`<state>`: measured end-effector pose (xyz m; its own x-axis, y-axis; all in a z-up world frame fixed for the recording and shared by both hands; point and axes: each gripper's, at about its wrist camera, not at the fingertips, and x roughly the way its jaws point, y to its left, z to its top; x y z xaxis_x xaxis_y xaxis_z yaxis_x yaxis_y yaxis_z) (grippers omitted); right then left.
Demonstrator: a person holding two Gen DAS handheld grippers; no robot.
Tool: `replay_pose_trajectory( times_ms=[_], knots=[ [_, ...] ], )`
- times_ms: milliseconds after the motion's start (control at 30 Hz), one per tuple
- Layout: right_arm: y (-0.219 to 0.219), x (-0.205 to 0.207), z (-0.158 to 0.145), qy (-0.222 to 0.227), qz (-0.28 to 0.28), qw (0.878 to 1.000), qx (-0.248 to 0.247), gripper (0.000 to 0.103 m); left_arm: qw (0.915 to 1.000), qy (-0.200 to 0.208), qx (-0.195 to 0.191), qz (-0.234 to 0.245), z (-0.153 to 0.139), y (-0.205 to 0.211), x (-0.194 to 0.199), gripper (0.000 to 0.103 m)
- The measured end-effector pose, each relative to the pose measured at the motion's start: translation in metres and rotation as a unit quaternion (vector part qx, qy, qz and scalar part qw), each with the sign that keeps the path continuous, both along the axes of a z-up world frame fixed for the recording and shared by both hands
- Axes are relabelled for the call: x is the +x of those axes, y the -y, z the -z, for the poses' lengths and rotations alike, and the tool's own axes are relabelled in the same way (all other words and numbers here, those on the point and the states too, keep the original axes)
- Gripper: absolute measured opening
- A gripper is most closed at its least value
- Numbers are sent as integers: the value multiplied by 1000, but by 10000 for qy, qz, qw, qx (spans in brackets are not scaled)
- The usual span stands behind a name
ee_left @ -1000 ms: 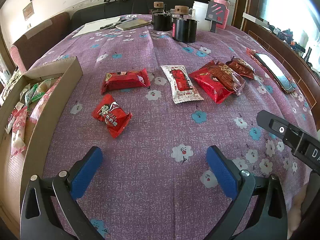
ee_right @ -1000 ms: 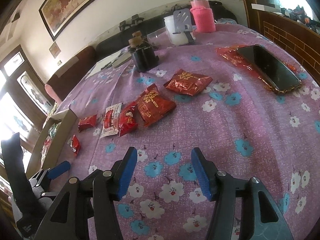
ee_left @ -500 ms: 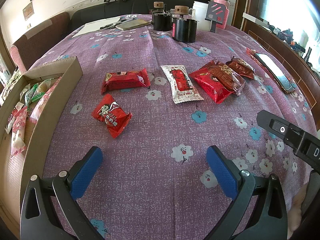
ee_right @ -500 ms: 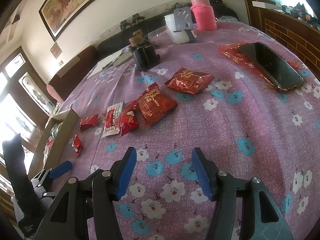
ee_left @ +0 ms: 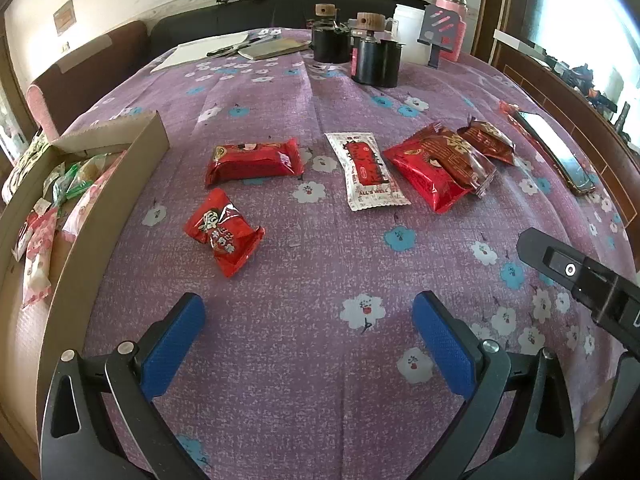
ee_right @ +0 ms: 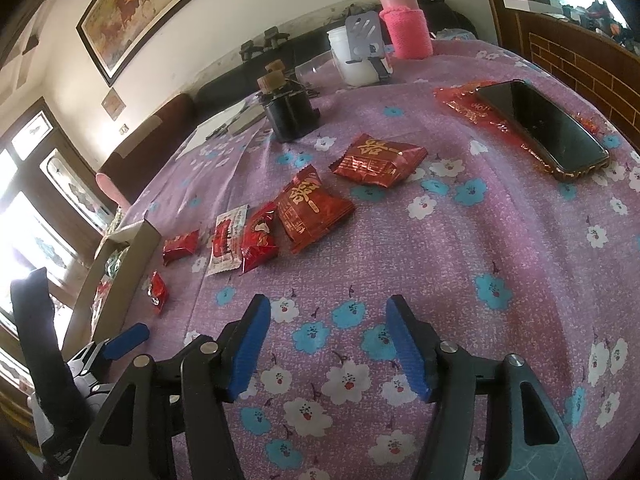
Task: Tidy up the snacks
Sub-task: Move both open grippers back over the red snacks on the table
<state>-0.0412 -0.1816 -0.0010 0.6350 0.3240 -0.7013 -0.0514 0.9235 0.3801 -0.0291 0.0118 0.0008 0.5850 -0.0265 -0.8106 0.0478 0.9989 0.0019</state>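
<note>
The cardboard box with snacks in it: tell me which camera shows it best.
The left wrist view. There the cardboard box fills the left edge, with its near wall and the wrapped snacks inside visible. The right wrist view shows only a small, foreshortened part of it at far left, its contents hardly readable.

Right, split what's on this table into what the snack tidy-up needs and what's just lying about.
For the job: small red packet, long red packet, white sachet, big red packets, dark red packet, cardboard box.

Lying about: phone, black jars, pink flask, white tub.

Bare cloth [ee_left: 304, 344] before red packet [ee_left: 224, 232]
</note>
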Motion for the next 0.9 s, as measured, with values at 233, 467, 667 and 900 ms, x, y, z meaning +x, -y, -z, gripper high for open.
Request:
replay_pose_trajectory(
  times_ms=[233, 467, 667, 900],
  knots=[
    [0, 0, 0, -2, -9, 10000, 18, 65, 9996, -238, 20, 160, -1, 1, 2, 103],
    [0, 0, 0, -2, -5, 10000, 18, 65, 9998, -171, 6, 137, 0, 1, -2, 103],
    [0, 0, 0, 9, 49, 10000, -43, 65, 9995, -242, 44, 177, 0, 2, 0, 103],
    [-2, -6, -12, 190, 66, 9998, -34, 65, 9989, -65, -318, 351, -17, -14, -12, 94]
  ],
)
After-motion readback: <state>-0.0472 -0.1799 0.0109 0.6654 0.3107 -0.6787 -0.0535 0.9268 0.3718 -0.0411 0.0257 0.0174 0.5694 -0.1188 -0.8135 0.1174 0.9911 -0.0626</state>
